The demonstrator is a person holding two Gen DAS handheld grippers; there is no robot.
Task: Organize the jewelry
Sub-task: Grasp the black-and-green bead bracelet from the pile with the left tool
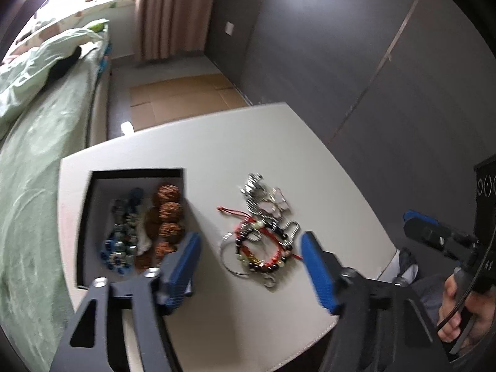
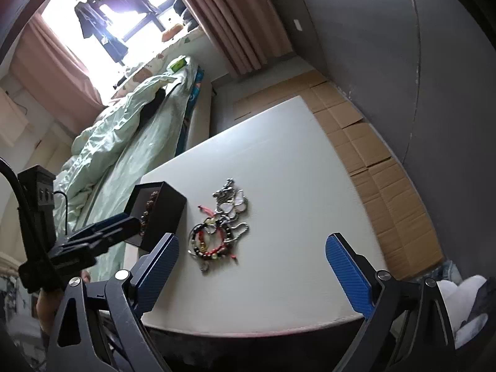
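Observation:
A tangled pile of jewelry (image 1: 263, 232) lies on the white table (image 1: 248, 142): red cord bracelets, dark bead bracelets, a silver chain and a pink butterfly pendant. It also shows in the right wrist view (image 2: 220, 226). A black box (image 1: 93, 217) left of the pile holds brown bead and blue bead bracelets; it also shows in the right wrist view (image 2: 164, 214). My left gripper (image 1: 249, 266) is open and empty, hovering just above the pile's near side. My right gripper (image 2: 252, 260) is open and empty, near the table's front edge, right of the pile.
A bed with green bedding (image 1: 34, 167) runs along the table's left side. Flattened cardboard (image 2: 372, 161) covers the floor beyond and right of the table. A dark wall (image 1: 356, 62) stands at the right. The left gripper (image 2: 102, 232) appears beside the box in the right wrist view.

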